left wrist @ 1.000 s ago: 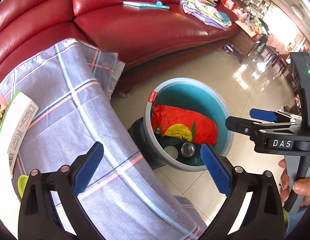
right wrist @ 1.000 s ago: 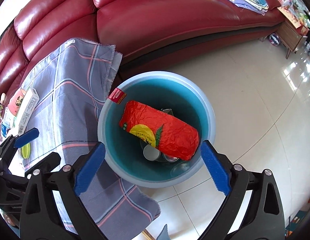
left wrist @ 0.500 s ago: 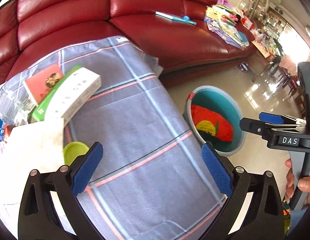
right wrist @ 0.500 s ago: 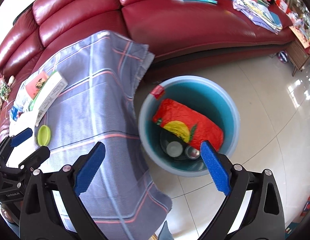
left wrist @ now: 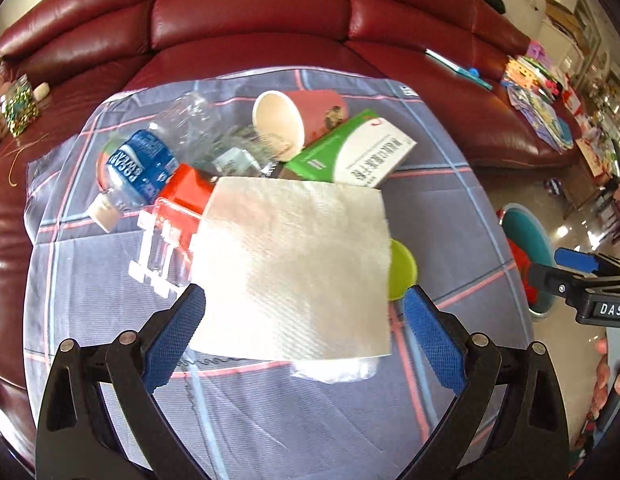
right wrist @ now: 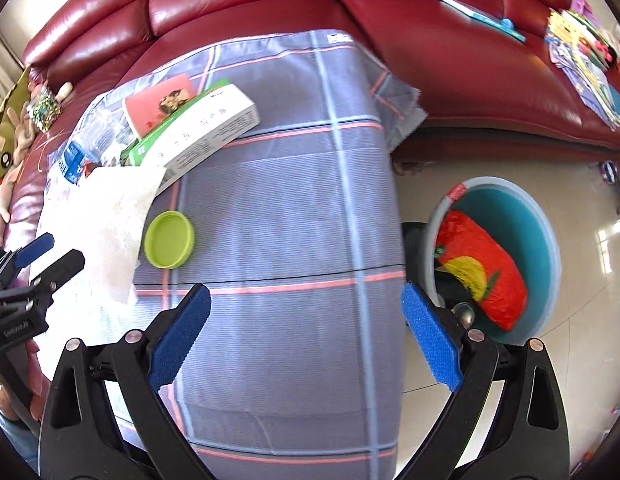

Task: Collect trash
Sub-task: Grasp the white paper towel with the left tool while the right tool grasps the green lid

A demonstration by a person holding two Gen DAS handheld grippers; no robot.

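Note:
Trash lies on a plaid cloth [left wrist: 269, 412]: a white paper towel [left wrist: 297, 272], a green lid [left wrist: 402, 268], a green-and-white box [left wrist: 354, 152], a pink paper cup [left wrist: 297, 116], a clear water bottle [left wrist: 149, 160] and a red-and-clear package [left wrist: 181, 200]. My left gripper [left wrist: 303, 332] is open and empty just above the towel's near edge. My right gripper [right wrist: 305, 332] is open and empty over the cloth [right wrist: 289, 200], right of the lid [right wrist: 169, 239]. The teal bin [right wrist: 542, 240] holds a red bag [right wrist: 486, 276] and cans.
The red leather sofa [left wrist: 249, 12] curves behind the table, with papers [right wrist: 586, 64] stacked on its right end. The bin stands on the tiled floor [right wrist: 590, 360] right of the table. A jar [left wrist: 19, 100] and toys sit on the sofa at left.
Both grippers have swung left, away from the bin and over the table. The left one now faces the trash pile; the bin has shifted to the right edge of both views.

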